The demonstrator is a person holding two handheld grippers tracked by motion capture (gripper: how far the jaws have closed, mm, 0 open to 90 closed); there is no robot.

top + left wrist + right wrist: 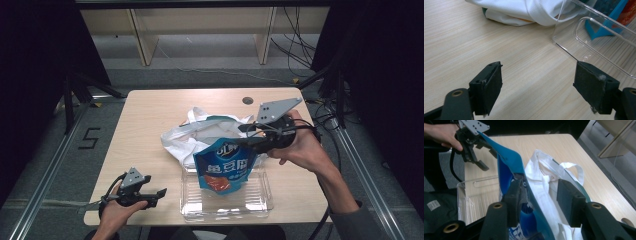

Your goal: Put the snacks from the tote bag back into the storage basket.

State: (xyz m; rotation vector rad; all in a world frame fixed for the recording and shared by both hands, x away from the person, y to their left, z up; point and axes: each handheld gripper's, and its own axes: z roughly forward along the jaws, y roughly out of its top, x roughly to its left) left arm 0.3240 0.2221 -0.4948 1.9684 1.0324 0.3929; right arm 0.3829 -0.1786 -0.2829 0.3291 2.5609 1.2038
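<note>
A blue snack bag [222, 167] stands tilted with its lower end in a clear plastic tray [225, 205]. My right gripper [243, 138] is at the bag's top edge. In the right gripper view the blue bag [509, 165] lies against the left pad while the right pad stands apart from it, so my right gripper [541, 195] is open. A white cloth tote [190, 135] lies crumpled behind the tray. My left gripper [157, 196] rests open near the table's front left, and in its own view the left gripper [537, 82] has bare wood between its jaws, next to the tray [599, 37].
The wooden table [150, 110] has a round cable hole [247, 100] at its back right. The tote [524, 12] reaches the tray's far corner. Beyond the table are wooden shelf legs [142, 45] and cables on the floor [300, 50]. Black frame posts flank both sides.
</note>
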